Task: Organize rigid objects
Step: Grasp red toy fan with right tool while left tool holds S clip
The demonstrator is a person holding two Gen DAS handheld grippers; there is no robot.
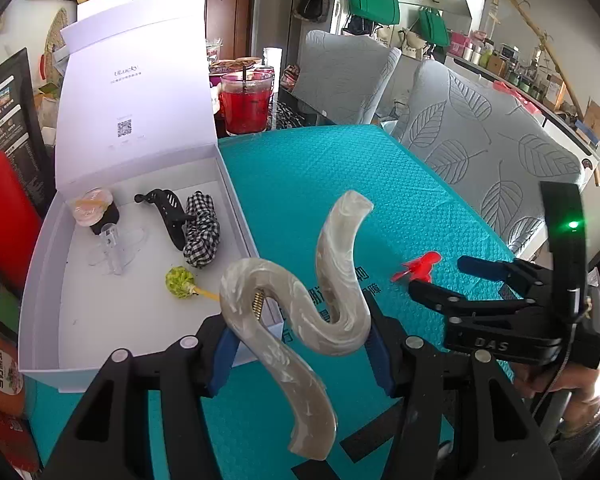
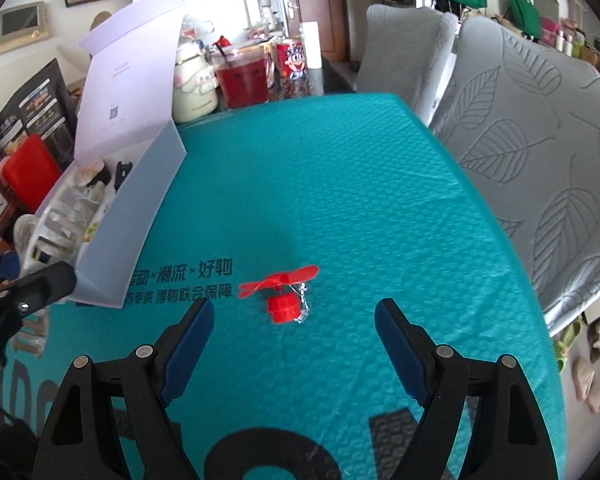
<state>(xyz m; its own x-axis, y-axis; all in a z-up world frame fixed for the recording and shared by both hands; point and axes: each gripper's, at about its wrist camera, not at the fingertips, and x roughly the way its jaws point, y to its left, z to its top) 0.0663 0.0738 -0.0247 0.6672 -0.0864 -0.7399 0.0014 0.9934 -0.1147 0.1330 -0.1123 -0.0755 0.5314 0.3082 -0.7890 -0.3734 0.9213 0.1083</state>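
My left gripper (image 1: 300, 350) is clamped on a marbled cream hair claw clip (image 1: 300, 312), the blue pads pinching its S-curved body near the middle bend, with the spring hinge just left of the grip. It hangs above the teal bubble mat (image 1: 300, 168), right beside the white box's (image 1: 40, 280) near right corner. The clip looks like hard acetate: stiff, light, glossy and therefore slippery, and I judge it brittle enough to chip if dropped. The hold at the thick middle seems sound; the thin curled ends would twist out.

My right gripper (image 2: 294, 344) is spread wide and holds nothing. Ahead of it at twelve o'clock, on the mat, lies a red propeller charm (image 2: 280, 292) with a short metal chain. I judge it very light, rigid plastic with thin blades that could snap, so the squat round cap below the blades is the place to pinch, not the blades.

Counting: one cream claw clip in my grip, one red propeller charm on the mat. Inside the box from the left wrist view: one black claw clip (image 1: 164, 212), one clear claw clip (image 1: 114, 248), one checked scrunchie (image 1: 202, 230), one green pompom pick (image 1: 180, 282), and one peach-and-black piece (image 1: 94, 210) at ten o'clock, which I cannot identify. That makes five in the box, seven in all.
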